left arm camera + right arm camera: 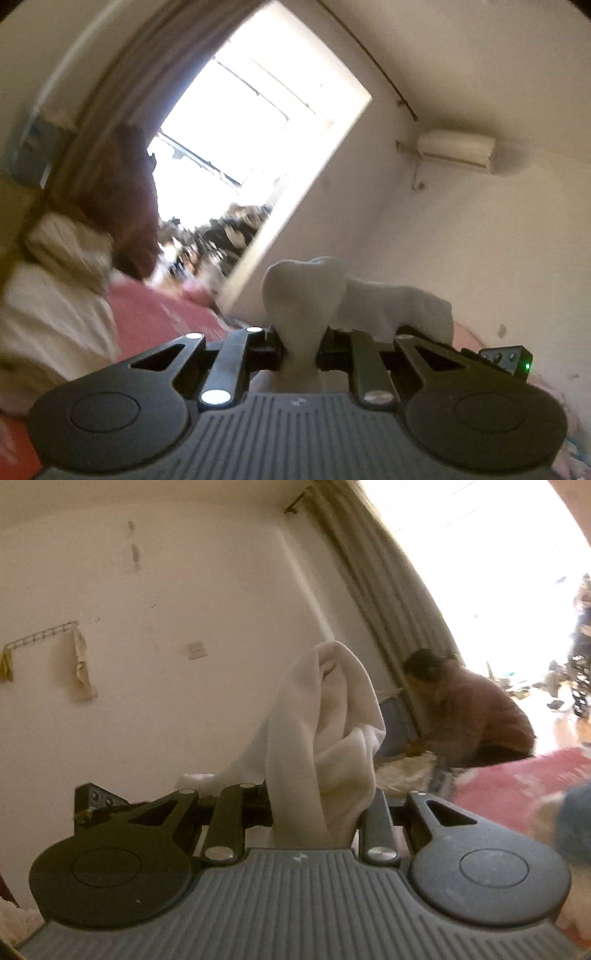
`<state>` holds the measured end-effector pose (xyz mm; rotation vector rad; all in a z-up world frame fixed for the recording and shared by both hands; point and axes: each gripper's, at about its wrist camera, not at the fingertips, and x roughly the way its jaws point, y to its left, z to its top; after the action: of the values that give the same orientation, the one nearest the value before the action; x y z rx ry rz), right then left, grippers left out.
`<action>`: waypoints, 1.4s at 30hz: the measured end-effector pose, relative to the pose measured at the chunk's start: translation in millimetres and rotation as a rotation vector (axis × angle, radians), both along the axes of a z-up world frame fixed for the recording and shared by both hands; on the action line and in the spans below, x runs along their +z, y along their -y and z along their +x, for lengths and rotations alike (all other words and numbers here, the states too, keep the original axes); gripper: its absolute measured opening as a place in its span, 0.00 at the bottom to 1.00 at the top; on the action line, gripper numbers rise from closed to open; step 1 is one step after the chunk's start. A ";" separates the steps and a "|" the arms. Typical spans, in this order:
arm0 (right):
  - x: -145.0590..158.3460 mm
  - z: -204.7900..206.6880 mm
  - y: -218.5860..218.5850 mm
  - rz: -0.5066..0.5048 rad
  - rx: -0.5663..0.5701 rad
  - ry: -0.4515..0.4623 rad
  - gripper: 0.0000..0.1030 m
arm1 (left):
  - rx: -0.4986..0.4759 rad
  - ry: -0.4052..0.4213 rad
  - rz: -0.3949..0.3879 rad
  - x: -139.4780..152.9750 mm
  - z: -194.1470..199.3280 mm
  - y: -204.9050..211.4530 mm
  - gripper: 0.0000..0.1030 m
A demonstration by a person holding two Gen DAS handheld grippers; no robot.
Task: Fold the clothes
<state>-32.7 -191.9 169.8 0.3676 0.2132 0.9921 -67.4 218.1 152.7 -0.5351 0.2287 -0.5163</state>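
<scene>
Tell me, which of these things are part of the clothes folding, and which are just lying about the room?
Part of the job:
white garment
left gripper, shut on it
right gripper, shut on it

Just lying about:
pink bedcover
curtain
air conditioner
wall hook rack
seated person

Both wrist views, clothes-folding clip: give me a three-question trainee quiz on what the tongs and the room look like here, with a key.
1. True or false: the left tongs are empty.
2. What do the right tongs grip? A) a blue towel B) white cloth C) a hanger
3. Fill in: in the left wrist view, an ______ is mounted high on the wall, right of the window.

Key:
1. False: a bunch of white cloth is pinched between them.
2. B: white cloth rises out of the closed jaws.
3. Air conditioner.
</scene>
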 end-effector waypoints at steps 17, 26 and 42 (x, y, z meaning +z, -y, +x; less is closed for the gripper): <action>18.5 63.1 -143.4 0.162 0.179 -0.051 0.22 | 0.245 0.023 0.040 61.5 28.7 -124.3 0.16; -37.4 147.1 -182.0 0.191 0.283 -0.191 0.22 | 0.306 -0.106 0.050 26.0 97.9 -163.4 0.16; -157.8 314.7 -248.0 0.038 0.194 -0.353 0.23 | 0.406 -0.428 0.037 -115.7 321.1 -197.4 0.20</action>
<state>282.0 56.0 12.0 0.5649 0.5582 1.1187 253.7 415.5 37.0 -0.6335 0.5232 0.0031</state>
